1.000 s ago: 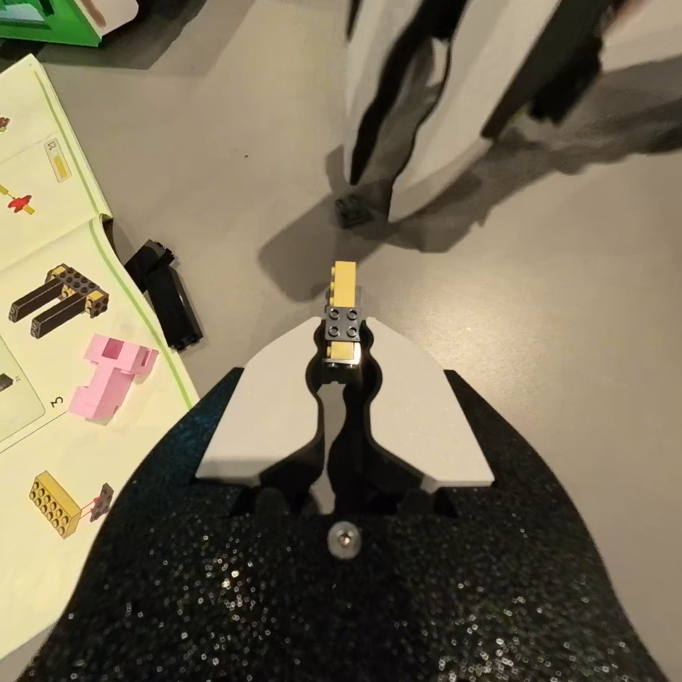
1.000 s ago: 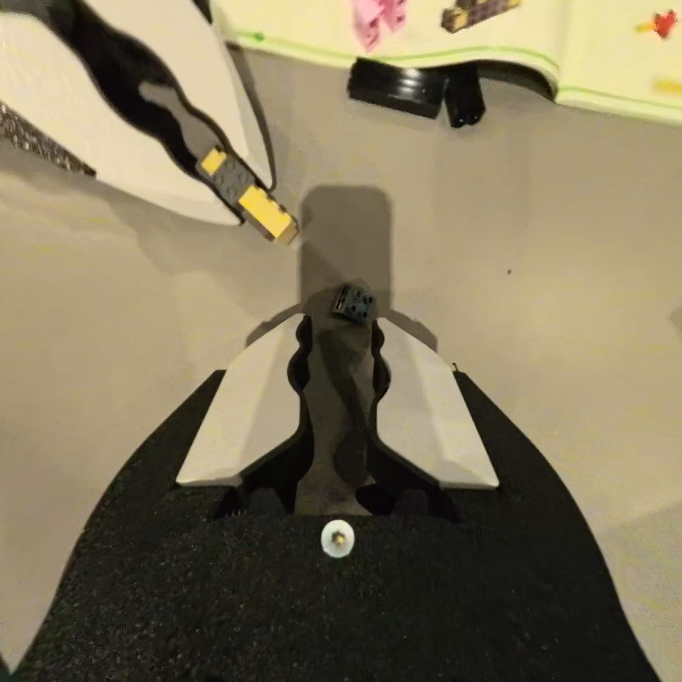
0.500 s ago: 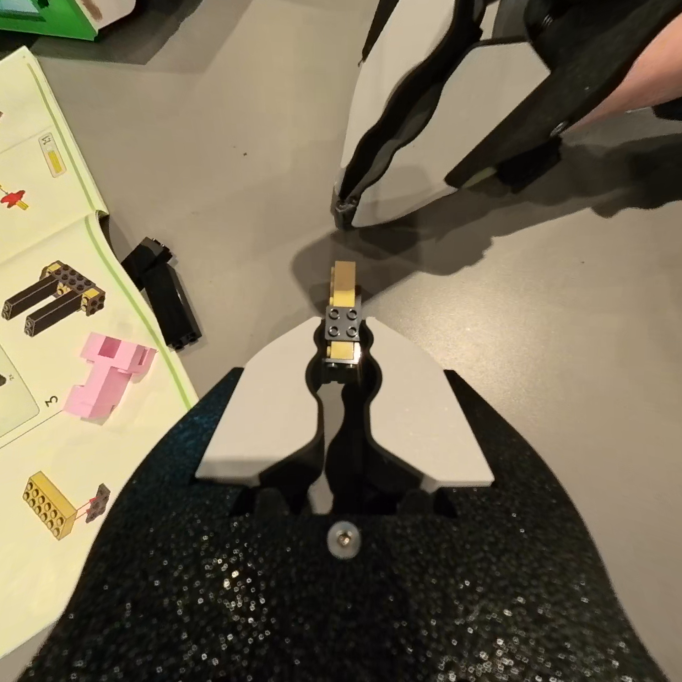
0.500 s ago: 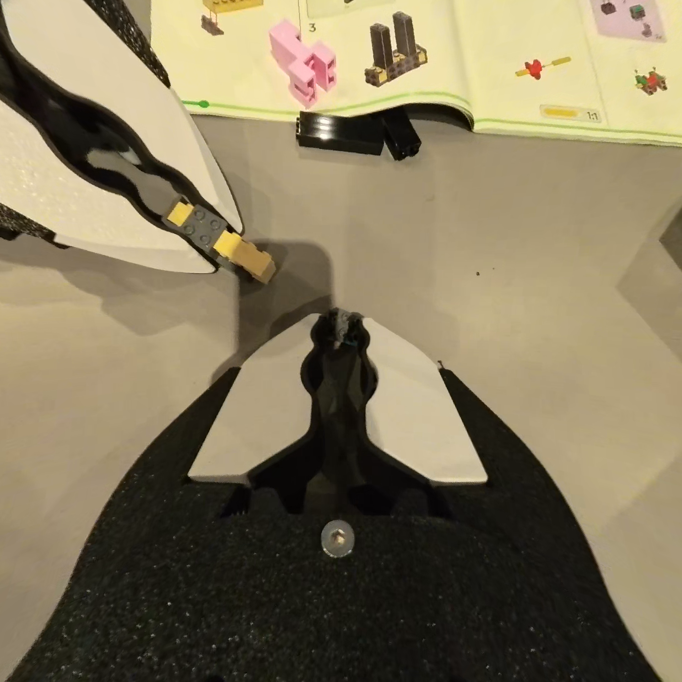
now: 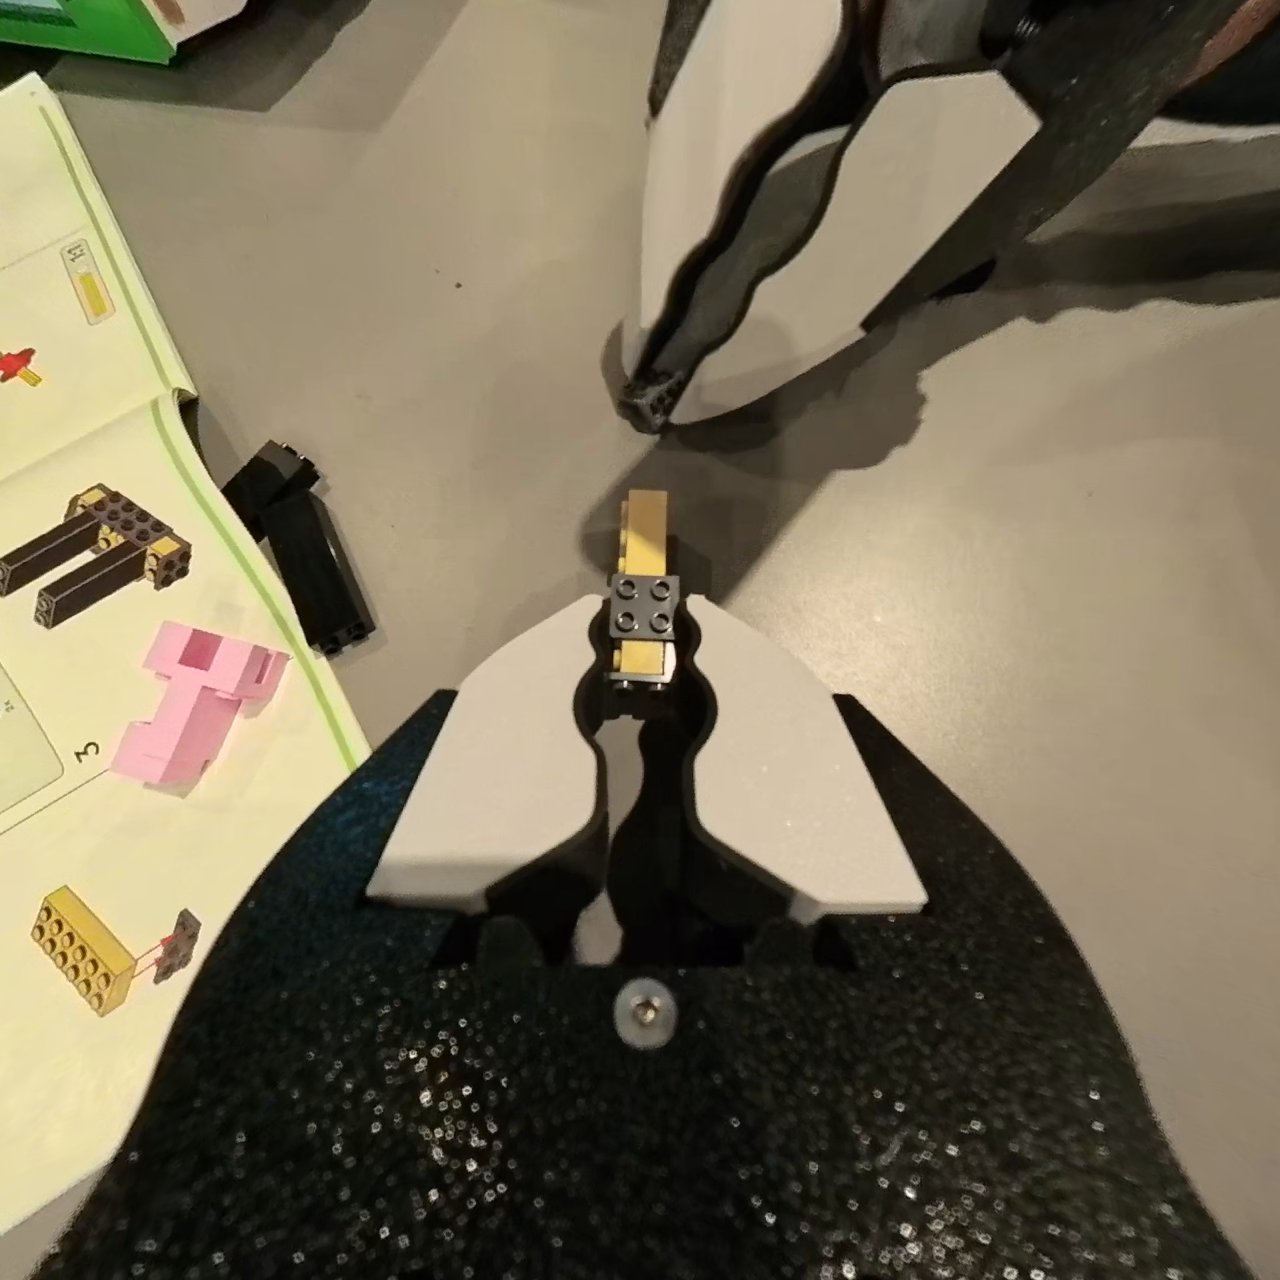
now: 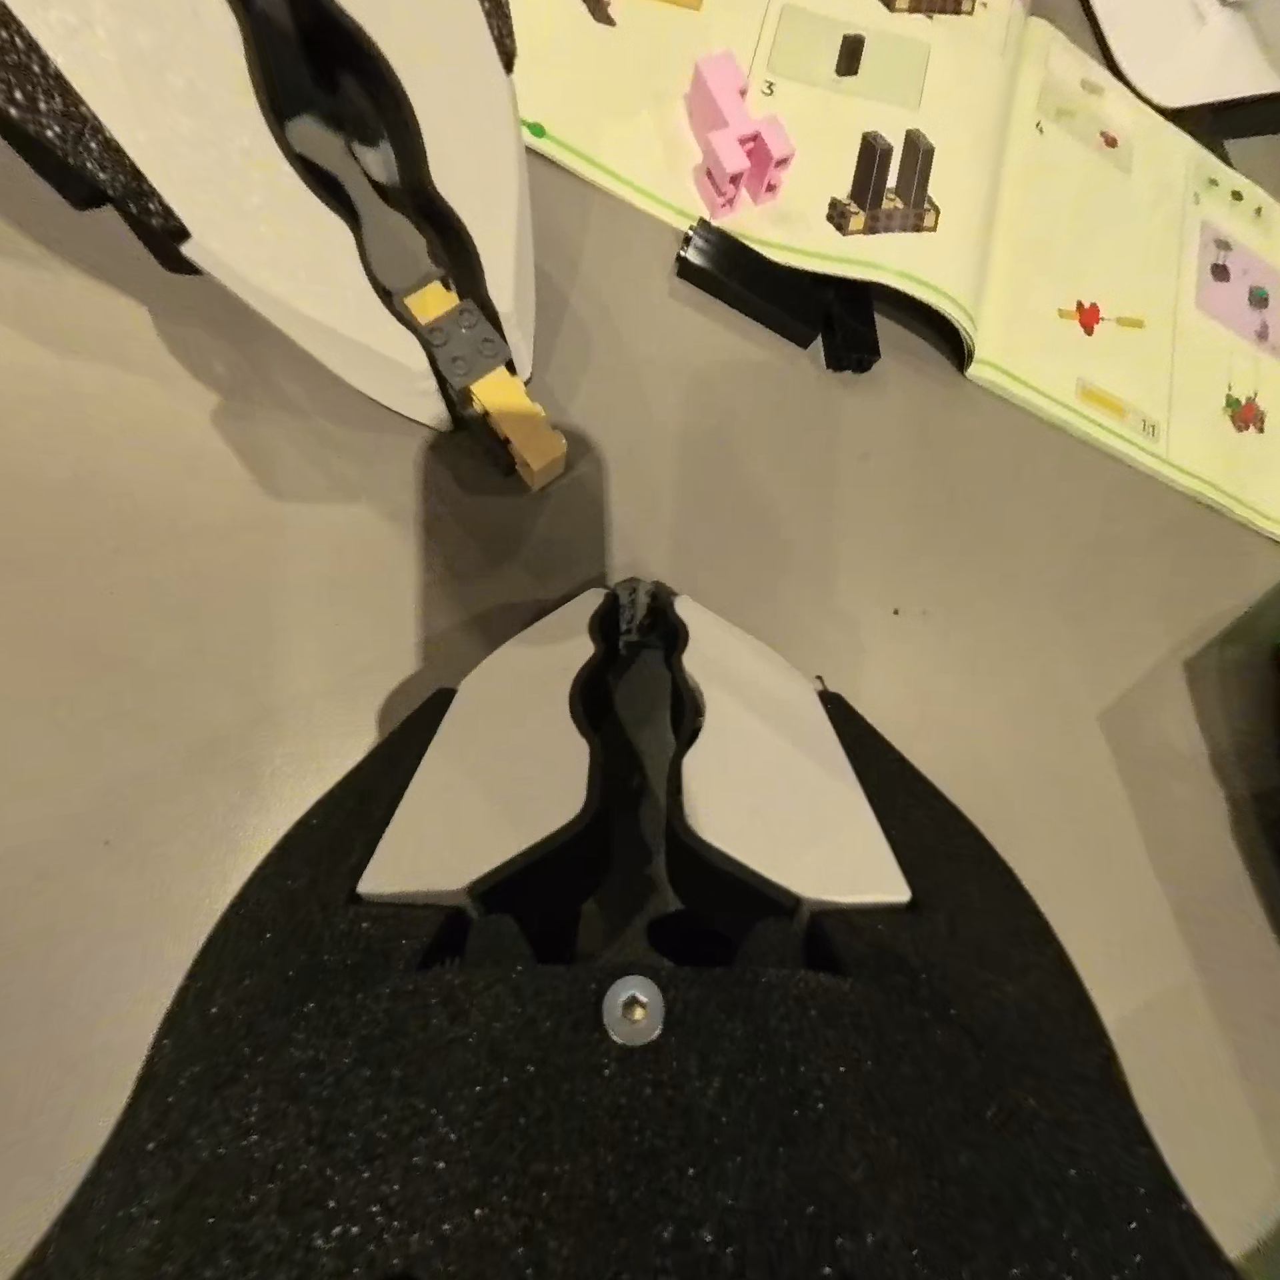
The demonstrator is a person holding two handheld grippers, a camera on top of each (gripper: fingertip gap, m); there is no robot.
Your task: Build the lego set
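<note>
My left gripper (image 5: 644, 623) is shut on a tan brick (image 5: 645, 537) that carries a dark grey 2x2 plate (image 5: 644, 604) on top; the tan end sticks out past the fingertips. This assembly also shows in the right wrist view (image 6: 516, 433), upper left. My right gripper (image 6: 641, 606) is shut on a small dark grey 2x2 piece (image 6: 636, 613), mostly hidden between the tips. In the left wrist view that gripper (image 5: 654, 409) is just beyond the tan brick, with the small piece (image 5: 651, 405) at its tip near the table.
An open instruction booklet (image 5: 104, 623) lies on the left of the grey table (image 5: 970, 623); it also shows in the right wrist view (image 6: 970, 173). Black long bricks (image 5: 305, 554) lie beside its edge, seen also in the right wrist view (image 6: 776, 298). A green box (image 5: 83, 28) sits far left. The tips of one gripper are about 7 centimeters away from the tips of the other.
My right gripper closed on the small dark piece that lay on the table and lifted it slightly, swinging toward the tan brick. My left gripper has kept its hold and stayed nearly still.
</note>
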